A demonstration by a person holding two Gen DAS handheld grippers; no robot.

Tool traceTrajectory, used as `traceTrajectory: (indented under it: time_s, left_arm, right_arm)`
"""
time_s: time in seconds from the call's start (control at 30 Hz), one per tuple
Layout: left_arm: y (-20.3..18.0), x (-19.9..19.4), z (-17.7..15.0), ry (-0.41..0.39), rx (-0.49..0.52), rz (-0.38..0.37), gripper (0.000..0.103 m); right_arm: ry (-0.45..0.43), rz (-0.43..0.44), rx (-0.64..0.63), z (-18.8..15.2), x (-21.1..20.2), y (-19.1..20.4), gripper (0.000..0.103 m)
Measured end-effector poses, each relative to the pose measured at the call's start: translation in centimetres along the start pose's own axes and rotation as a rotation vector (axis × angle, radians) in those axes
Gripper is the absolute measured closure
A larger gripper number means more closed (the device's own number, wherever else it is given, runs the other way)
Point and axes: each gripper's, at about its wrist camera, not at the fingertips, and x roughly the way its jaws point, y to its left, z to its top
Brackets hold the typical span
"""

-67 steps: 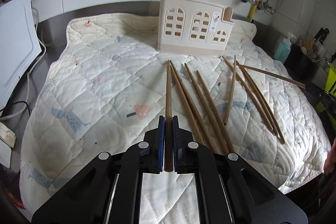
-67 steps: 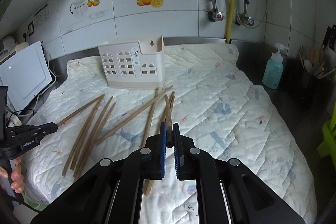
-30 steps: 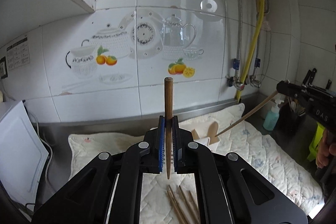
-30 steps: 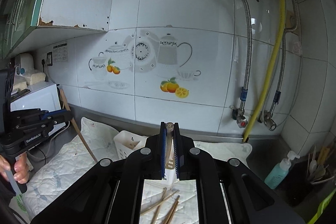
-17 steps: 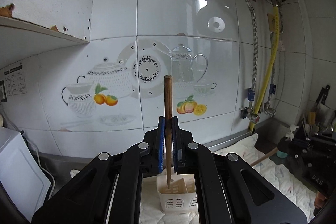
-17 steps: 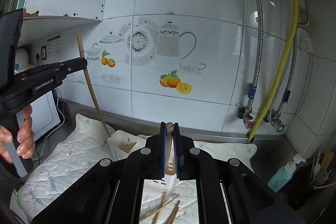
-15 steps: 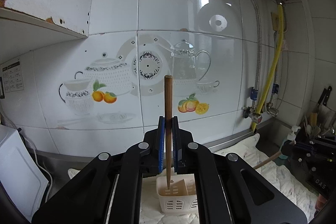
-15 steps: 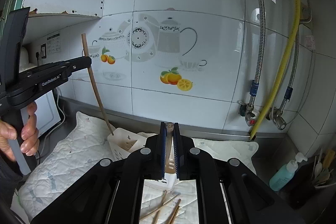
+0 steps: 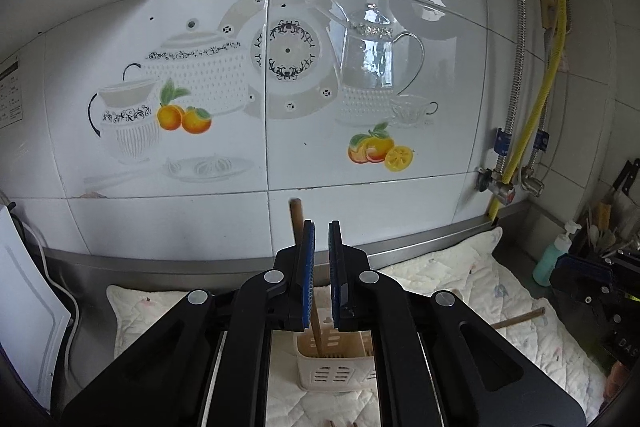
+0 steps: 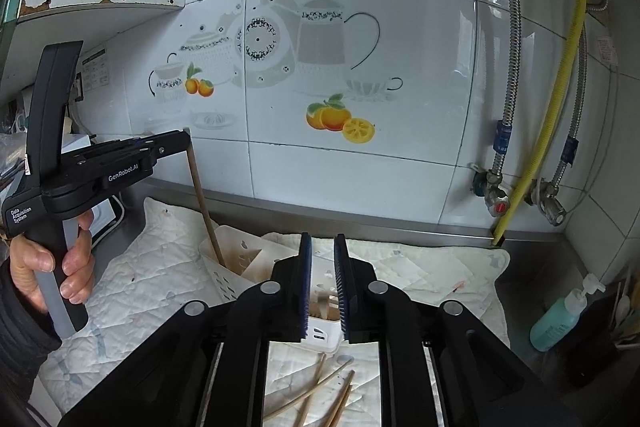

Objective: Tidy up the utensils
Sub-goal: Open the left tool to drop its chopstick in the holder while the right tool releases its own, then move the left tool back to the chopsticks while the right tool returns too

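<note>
Left wrist view: the left gripper (image 9: 321, 239) is seen from behind, pointed toward a tiled wall (image 9: 280, 87) printed with teapots and oranges. Its fingers (image 9: 307, 275) stand a narrow gap apart. A brown chopstick (image 9: 297, 223) stands nearly upright, leaning slightly left; its top rises beside and above the left finger, and its lower end rests inside a cream plastic utensil holder (image 9: 334, 373). The pads are not seen pressing on the stick. The holder stands on a quilted mat (image 9: 460, 283) that covers the bench. A second chopstick (image 9: 518, 319) shows at the right, lying out from behind the gripper body toward the other, dark gripper at the right edge.

Right wrist view: the right gripper (image 10: 322, 267) has just been opening, and its fingers (image 10: 305, 283) are parted by a narrow gap. A blurred brown shape lies low in that gap, over the holder (image 10: 224, 267); whether it touches the pads cannot be told. The left gripper (image 10: 176, 143) is held by a hand (image 10: 52, 267) at the left, with the upright chopstick (image 10: 202, 199) running from its tips down into the holder's near-left compartment. Several loose chopsticks (image 10: 320, 391) lie on the mat (image 10: 420, 267) beneath the right gripper. A teal soap bottle (image 10: 560, 315) stands at the right on the bench, and a yellow hose (image 10: 560, 87) runs down the wall (image 10: 400, 167).
</note>
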Motion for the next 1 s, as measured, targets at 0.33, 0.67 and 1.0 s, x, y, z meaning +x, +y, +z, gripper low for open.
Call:
traceTrajectory:
  time_s: [0.33, 0.67, 1.0]
  left_arm:
    - [0.2, -4.5, -1.6, -0.006, 0.016, -0.003, 0.083]
    - [1.0, -9.3, -8.3, 0.069, -0.014, 0.011, 0.08]
    - [0.0, -11.6, -18.2, 0.241, -0.018, 0.013, 0.08]
  right_arm:
    - [-0.059, -0.018, -0.006, -1.8, -4.8, 0.5, 0.075]
    - [-0.033, -0.028, 0.04, -8.4, -8.8, 0.7, 0.075]
    - [0.021, -0.076, 0.075, -15.5, -10.6, 1.1, 0.072]
